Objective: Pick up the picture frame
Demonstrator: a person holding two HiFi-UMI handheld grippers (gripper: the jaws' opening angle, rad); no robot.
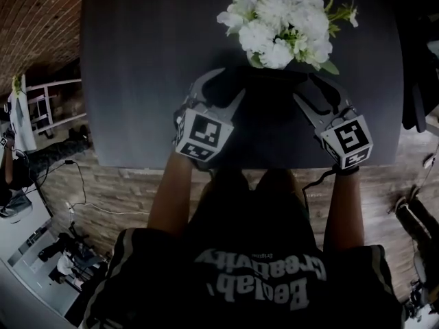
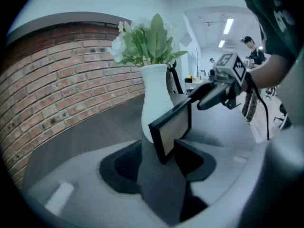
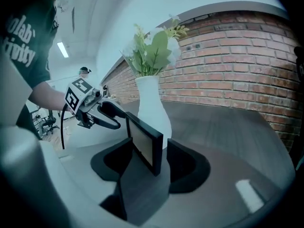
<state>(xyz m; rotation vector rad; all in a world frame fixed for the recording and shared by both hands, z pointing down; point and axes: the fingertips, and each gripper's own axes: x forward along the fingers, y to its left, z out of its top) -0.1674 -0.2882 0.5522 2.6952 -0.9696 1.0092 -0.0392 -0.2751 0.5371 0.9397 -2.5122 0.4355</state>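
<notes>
Jaws of the left gripper (image 2: 157, 160) and right gripper (image 3: 149, 158) stand released astride the ends of the upright picture frame (image 2: 173, 127) on the surface (image 1: 137, 81), which fits either a grasp to come or a frame just set down.

Brick wall (image 2: 57, 80), dark tabletop (image 1: 137, 81)

A white vase (image 2: 154, 96) of white flowers (image 1: 285, 22) and green leaves stands upright on a dark table (image 1: 137, 81) near a red brick wall (image 2: 61, 75). Beyond the table, a person in a cap (image 2: 251, 46) stands under strip ceiling lights (image 2: 228, 26) in a bright room. Wood-plank flooring (image 1: 130, 190) shows below the table's near edge.
</notes>
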